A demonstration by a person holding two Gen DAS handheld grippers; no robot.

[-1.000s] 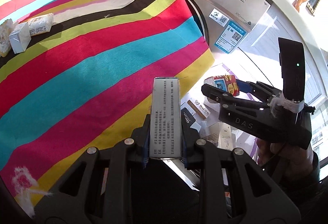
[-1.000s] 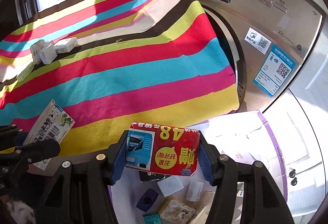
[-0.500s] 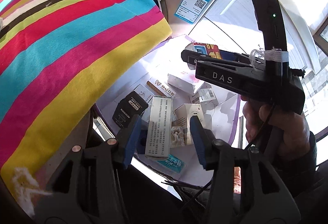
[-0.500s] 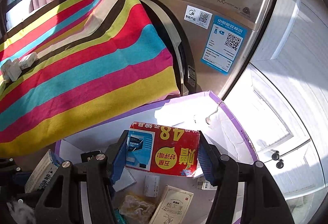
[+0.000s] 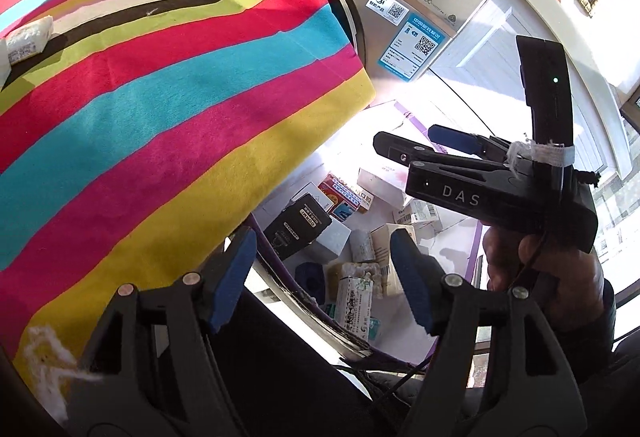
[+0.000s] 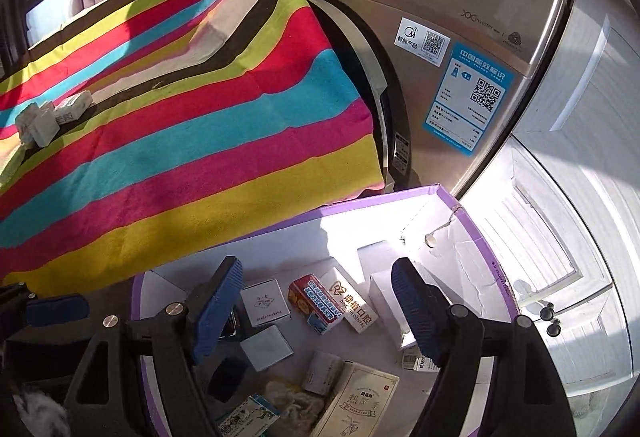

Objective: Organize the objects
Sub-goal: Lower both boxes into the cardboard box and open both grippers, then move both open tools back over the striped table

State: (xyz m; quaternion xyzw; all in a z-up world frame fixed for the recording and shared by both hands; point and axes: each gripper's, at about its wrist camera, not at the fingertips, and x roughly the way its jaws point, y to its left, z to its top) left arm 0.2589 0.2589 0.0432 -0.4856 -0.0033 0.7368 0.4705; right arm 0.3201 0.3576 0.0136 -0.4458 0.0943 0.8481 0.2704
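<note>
- Purple edging marks the box [image 6: 486, 257] that sits on the floor below the striped cloth [image 6: 180, 141], with a washing machine [image 6: 460, 17] just behind it.
- Both grippers hang above that box, pointing down into it.
- Left gripper [image 5: 322, 277]: its jaws are opening and nothing is between the blue pads; only the packets in the box show through the gap.
- Right gripper [image 6: 316, 313]: its jaws are opening too, and they are empty; the red packet [image 6: 316, 301] lies on the box floor directly beneath the gap, not touched by either pad.
- Inside the box lie many small cartons in a loose heap, among them a black carton [image 5: 298, 231] near the cloth's edge and a white carton [image 6: 266, 303] just beside the red packet.
- A few small white packets [image 6: 52, 115] are on the cloth, well apart from the box, at the far left of the right wrist view.
- Step in hand, as a judgement: the release over the box looks finished for both hands, so this is the turn between one drop and the next pick.
- Next move likely calls for lifting both grippers clear of the box rim, swinging across the cloth to the white packets, and closing on one squarely, since such light packets may slide on the fabric.
</note>
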